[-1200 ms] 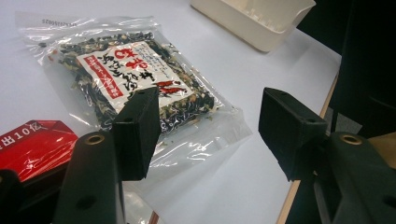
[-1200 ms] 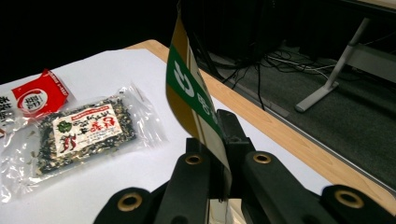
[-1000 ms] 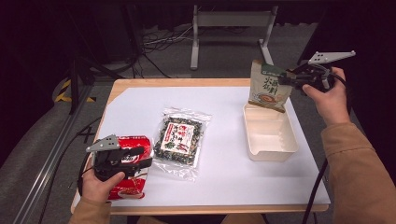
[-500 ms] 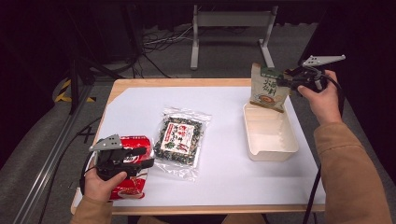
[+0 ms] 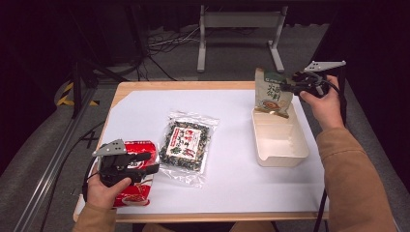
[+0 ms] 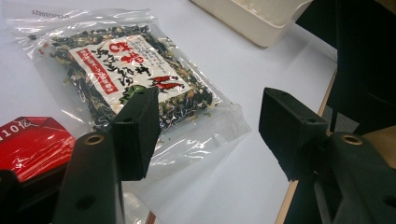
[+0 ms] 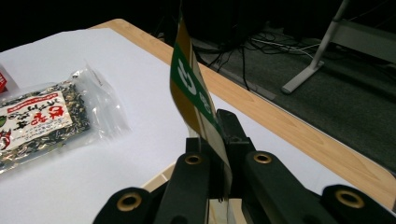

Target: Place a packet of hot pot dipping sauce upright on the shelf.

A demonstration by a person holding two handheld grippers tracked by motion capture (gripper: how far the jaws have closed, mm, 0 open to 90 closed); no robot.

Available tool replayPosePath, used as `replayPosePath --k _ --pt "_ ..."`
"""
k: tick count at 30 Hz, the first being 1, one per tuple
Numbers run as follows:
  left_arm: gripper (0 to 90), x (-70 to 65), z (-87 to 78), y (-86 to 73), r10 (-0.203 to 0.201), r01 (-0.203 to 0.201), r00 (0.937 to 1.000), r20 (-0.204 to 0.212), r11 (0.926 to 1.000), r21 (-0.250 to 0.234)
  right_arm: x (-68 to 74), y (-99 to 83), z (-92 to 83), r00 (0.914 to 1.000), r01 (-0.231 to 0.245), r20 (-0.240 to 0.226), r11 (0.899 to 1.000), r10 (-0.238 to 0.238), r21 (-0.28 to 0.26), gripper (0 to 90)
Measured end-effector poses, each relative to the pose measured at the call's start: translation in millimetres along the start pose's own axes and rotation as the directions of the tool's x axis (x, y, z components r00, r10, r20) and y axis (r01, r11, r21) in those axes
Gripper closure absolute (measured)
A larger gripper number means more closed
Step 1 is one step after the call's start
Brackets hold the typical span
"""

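Note:
My right gripper point(image 5: 289, 87) is shut on the top edge of a green and beige pouch point(image 5: 270, 94), which hangs upright with its bottom at the far end of a cream tray point(image 5: 283, 147). In the right gripper view the pouch point(image 7: 187, 84) stands edge-on between the pressed jaws of that gripper point(image 7: 219, 140). My left gripper point(image 5: 151, 163) hovers open above a red packet point(image 5: 135, 192) at the near left. Its jaws point(image 6: 212, 130) stand apart and point at a clear bag of dark flakes point(image 6: 130, 74), with nothing between them.
The clear bag point(image 5: 186, 145) lies flat mid-table on the white sheet point(image 5: 232, 174), between the red packet and the tray. The table's wooden edge point(image 5: 193, 86) borders a dark floor with cables and a metal stand point(image 5: 237, 21).
My right gripper has come down a little with the pouch, bringing its bottom to the tray's far end. The left gripper has stayed where it was.

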State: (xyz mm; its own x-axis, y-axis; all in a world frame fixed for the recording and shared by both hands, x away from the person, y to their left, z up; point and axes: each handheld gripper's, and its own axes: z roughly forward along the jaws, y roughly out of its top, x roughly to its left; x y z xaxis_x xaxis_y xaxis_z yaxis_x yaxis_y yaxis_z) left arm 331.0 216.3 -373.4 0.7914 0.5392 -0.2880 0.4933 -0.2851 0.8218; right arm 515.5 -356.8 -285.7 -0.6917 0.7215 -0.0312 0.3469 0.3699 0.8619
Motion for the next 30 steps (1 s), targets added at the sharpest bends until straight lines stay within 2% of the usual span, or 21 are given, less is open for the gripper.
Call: replayPosePath --k 1,2,7,10,12,14,17,20,21,22,24,27,29,30 --pt "39.1 0.0 0.0 0.0 -0.001 0.001 1.0000 0.000 1.0000 0.000 0.0 0.0 0.0 1.0000 0.000 0.000 1.000 0.000 0.000 89.8" --pt "39.1 0.3 -0.1 -0.1 0.000 0.000 1.0000 0.001 1.0000 -0.001 0.5 -0.7 2.1 0.9998 0.002 -0.022 1.000 -0.002 0.004 89.6" --pt "39.1 0.5 0.6 0.5 0.003 -0.003 1.0000 -0.002 1.0000 0.000 0.2 -1.8 2.3 0.9995 0.004 -0.030 1.000 -0.004 0.009 89.2" --pt "39.0 0.0 2.6 1.1 0.003 -0.003 1.0000 0.002 1.0000 0.003 0.0 -3.6 2.5 0.9992 0.016 -0.037 0.999 -0.015 0.034 89.1" --pt "38.9 0.1 3.0 1.3 0.004 -0.004 1.0000 0.002 1.0000 0.004 0.4 -4.6 2.2 0.9994 0.028 -0.024 0.998 -0.026 0.054 89.6" --pt "38.9 0.2 4.0 1.6 0.000 0.000 1.0000 0.009 1.0000 0.006 -0.8 -3.0 -3.5 0.9993 0.035 0.011 0.999 -0.035 0.032 89.9" --pt "38.9 0.4 4.4 1.8 0.000 0.000 0.9999 0.011 1.0000 0.006 -1.4 0.8 -10.6 0.9987 0.040 0.031 0.999 -0.041 0.021 89.9" --pt "38.9 1.5 4.7 1.3 0.001 -0.001 1.0000 0.009 1.0000 0.007 -1.3 5.7 -17.2 0.9956 0.079 0.047 0.996 -0.081 0.046 89.9" --pt "38.9 2.1 4.8 1.0 0.005 -0.005 1.0000 0.005 0.9999 0.009 -0.9 7.6 -18.5 0.9923 0.103 0.062 0.992 -0.107 0.067 89.8" --pt "38.9 2.1 4.8 1.0 0.005 -0.005 1.0000 0.005 0.9999 0.009 -0.9 7.6 -18.5 0.9923 0.103 0.062 0.992 -0.107 0.067 89.8" --pt "38.9 1.1 5.6 0.3 -0.002 0.002 0.9999 0.012 0.9999 0.012 0.8 10.5 -17.6 0.9870 0.132 0.080 0.987 -0.139 0.096 89.8" --pt "38.8 0.4 4.5 0.0 0.006 -0.006 1.0000 0.006 0.9999 0.010 2.1 11.8 -13.0 0.9860 0.137 0.082 0.986 -0.145 0.092 89.8" --pt "38.8 -0.9 3.5 -1.5 -0.012 0.012 0.9999 0.005 0.9999 0.008 3.4 12.3 -7.9 0.9863 0.140 0.075 0.986 -0.147 0.096 89.8" --pt "38.7 0.1 2.5 -2.0 -0.005 0.005 1.0000 0.006 0.9999 0.012 4.3 12.7 -4.7 0.9869 0.139 0.069 0.985 -0.146 0.098 89.7"
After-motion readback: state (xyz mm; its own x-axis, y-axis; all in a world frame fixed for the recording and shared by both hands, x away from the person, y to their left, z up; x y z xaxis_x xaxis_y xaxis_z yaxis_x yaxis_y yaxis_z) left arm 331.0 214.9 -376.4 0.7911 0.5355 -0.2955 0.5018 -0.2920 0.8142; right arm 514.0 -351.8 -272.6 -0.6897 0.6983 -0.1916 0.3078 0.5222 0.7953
